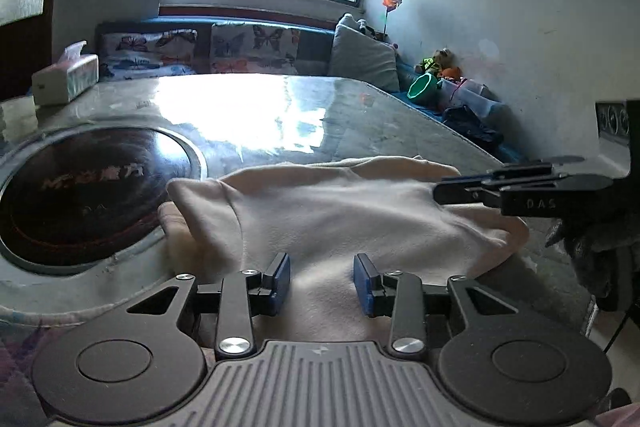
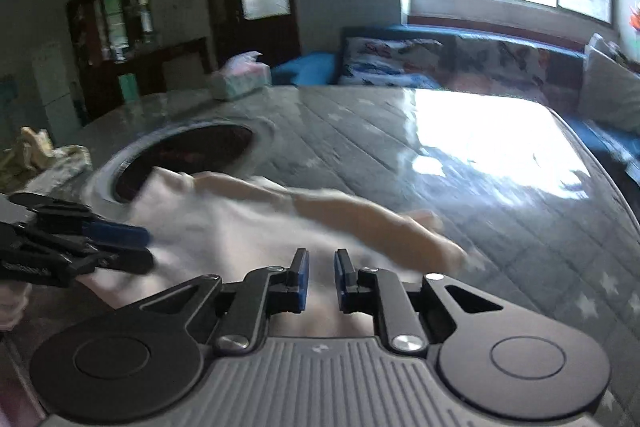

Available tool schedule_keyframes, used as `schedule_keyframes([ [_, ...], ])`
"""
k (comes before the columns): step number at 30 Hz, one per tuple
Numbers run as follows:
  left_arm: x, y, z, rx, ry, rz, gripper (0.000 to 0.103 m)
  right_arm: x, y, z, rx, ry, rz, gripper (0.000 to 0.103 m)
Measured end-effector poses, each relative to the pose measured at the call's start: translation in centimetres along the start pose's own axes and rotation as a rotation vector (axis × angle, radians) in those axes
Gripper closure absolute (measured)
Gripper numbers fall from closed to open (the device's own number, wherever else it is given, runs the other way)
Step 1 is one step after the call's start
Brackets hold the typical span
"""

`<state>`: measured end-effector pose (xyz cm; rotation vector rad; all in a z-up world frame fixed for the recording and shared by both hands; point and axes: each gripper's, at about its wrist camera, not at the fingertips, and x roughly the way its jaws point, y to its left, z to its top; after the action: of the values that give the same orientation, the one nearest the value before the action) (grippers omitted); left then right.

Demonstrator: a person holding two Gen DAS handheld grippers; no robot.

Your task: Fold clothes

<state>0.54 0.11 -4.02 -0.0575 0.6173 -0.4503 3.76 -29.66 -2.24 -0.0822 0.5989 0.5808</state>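
Low over the near edge of the cream garment (image 1: 340, 215), the left gripper (image 1: 322, 281) points forward, its blue pads parted with nothing between them. Just beside it, the right gripper (image 2: 321, 277) hovers level, narrowly parted and empty. That garment lies rumpled on the grey table (image 1: 380, 123), beside a round dark inset (image 1: 88, 187).

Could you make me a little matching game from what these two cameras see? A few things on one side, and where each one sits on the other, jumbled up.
Things:
1. tissue box
2. cream garment
3. green cup
4. dark round inset

Places:
A. among toys beside the right wall
B. sunk into the table, left of the garment
C. far left corner of the table
D. spread on the table before the left gripper

Pairs: 1-C, 2-D, 3-A, 4-B
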Motion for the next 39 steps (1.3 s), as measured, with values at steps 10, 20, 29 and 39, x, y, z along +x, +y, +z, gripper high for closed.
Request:
schedule_keyframes([
  [10, 0.1, 1.5, 0.3, -0.04, 0.007, 0.012, 0.065, 1.9, 3.8, -0.4, -0.11, 0.028, 0.046, 0.09],
  [20, 2.3, 3.1, 3.4, -0.112, 0.0, 0.042, 0.065, 2.8, 4.1, 0.8, -0.112, 0.05, 0.091, 0.085],
  [29, 4.2, 4.9, 4.1, -0.149, 0.009, 0.09, 0.065, 6.6, 0.4, 4.1, -0.014, 0.07, 0.033, 0.086],
  [39, 3.1, 5.1, 4.2, -0.16, 0.01, 0.102, 0.056, 4.4, 0.4, 4.1, -0.019, 0.069, 0.067, 0.068],
])
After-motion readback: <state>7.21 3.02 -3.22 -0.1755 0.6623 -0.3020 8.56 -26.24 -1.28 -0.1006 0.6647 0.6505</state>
